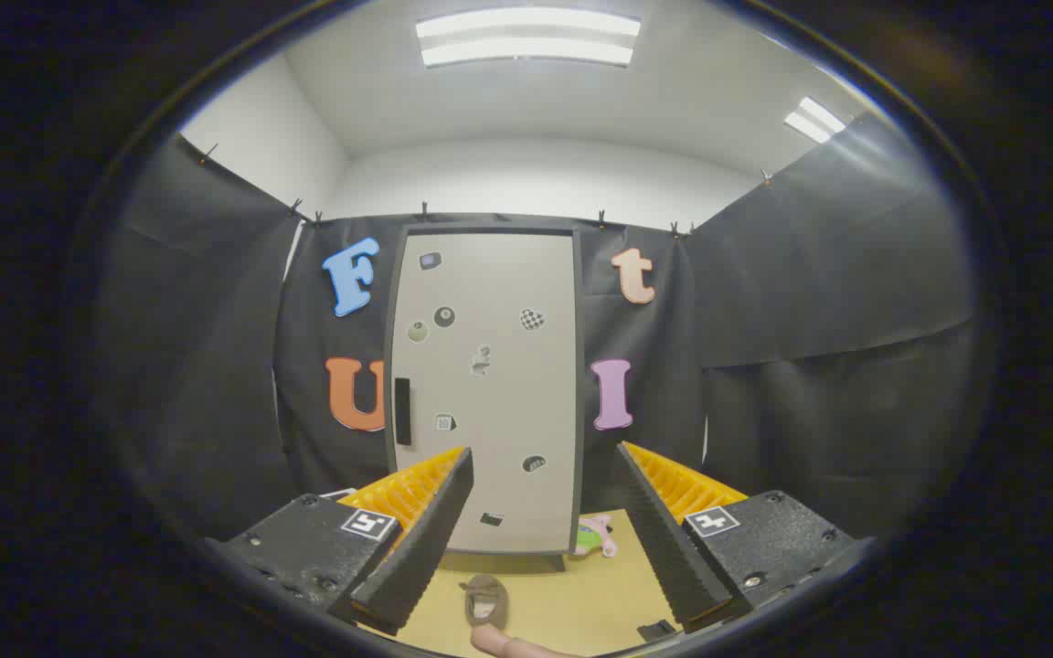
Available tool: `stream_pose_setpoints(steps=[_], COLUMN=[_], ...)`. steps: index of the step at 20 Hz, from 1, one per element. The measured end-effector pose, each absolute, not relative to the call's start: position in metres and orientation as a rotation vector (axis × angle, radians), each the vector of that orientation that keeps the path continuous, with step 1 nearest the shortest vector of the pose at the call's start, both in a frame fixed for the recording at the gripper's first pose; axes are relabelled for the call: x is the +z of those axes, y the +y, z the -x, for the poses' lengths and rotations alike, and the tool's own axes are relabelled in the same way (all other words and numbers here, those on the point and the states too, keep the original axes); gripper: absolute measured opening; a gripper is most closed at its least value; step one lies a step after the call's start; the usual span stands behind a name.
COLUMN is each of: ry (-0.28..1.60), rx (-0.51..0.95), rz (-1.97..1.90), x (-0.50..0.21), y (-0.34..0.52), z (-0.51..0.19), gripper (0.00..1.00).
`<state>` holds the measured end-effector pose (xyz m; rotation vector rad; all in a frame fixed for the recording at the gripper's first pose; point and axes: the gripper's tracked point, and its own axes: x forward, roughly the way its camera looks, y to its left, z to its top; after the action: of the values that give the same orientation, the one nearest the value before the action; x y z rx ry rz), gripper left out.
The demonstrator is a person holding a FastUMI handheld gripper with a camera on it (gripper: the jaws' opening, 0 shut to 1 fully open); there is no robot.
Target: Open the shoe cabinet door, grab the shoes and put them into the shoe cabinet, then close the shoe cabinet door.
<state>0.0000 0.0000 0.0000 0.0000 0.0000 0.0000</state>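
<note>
A tall grey shoe cabinet (490, 384) stands against the back wall, well beyond my fingers. Its door is closed, dotted with several small stickers, and carries a dark vertical handle (402, 410) near its left edge. On the tan floor between my fingers lies a small brown shoe (485, 599). A pinkish object (513, 645) shows just below the shoe. My gripper (545, 507) is open with nothing between its fingers, held some way back from the cabinet.
A pink and green item (596, 535) lies on the floor by the cabinet's lower right corner. Black cloth walls enclose the booth on the left, right and back. A small dark object (656, 630) sits on the floor near my right finger.
</note>
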Motion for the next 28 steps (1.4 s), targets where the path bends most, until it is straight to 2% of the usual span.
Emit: stream_pose_setpoints(steps=[4, 16, 22, 28], ry=[0.064, 0.04, 0.075, 0.058], rx=[0.043, 0.081, 0.162, 0.238], rz=[-0.009, 0.021, 0.006, -0.008], x=[-0.017, -0.029, -0.038, -0.039], y=[0.013, 0.025, 0.063, 0.13], z=[0.006, 0.003, -0.04, -0.117], gripper=[1.0, 1.0, 1.0, 1.0])
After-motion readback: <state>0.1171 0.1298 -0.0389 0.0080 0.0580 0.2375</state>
